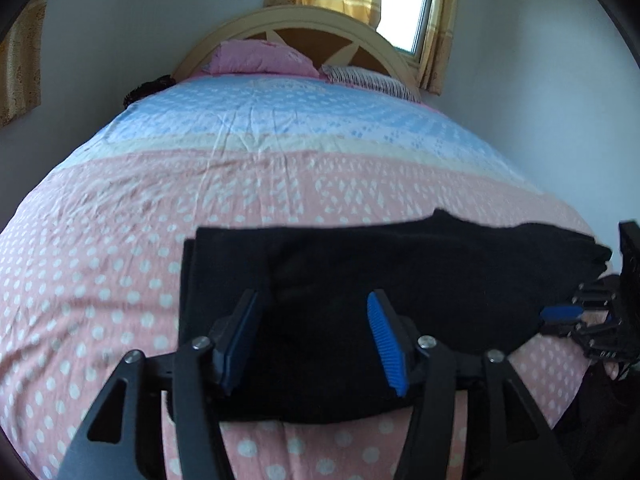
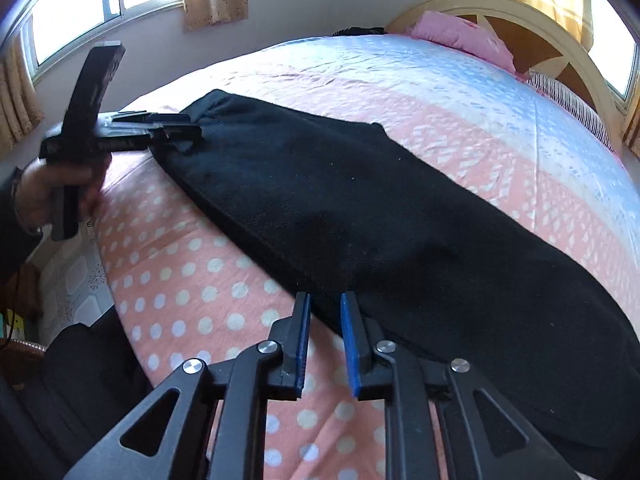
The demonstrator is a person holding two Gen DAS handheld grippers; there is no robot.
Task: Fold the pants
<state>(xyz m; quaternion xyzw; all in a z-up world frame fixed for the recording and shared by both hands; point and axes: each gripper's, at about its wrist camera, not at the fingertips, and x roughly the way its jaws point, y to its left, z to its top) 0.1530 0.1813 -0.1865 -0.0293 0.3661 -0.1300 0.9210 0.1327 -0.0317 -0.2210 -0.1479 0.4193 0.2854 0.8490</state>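
Pants (image 2: 360, 216), black, folded into a long strip, lie diagonally across the polka-dot bedsheet (image 2: 192, 280), lower centre in the left wrist view. Left gripper (image 1: 312, 336) jaws open, hovering above the fabric. Right gripper (image 2: 325, 336) jaws narrowly parted at the strip's near edge, nothing pinched.

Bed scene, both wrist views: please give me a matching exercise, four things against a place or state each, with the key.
Things:
1. pants
2. pink pillow
3. left claw
4. right claw

Places or states:
A. by the headboard
B. lying flat and folded lengthwise on the bedspread
C. narrow gap, at the near edge of the black cloth
D. wide open over the end of the black cloth

Pairs: 1-B, 2-A, 3-D, 4-C
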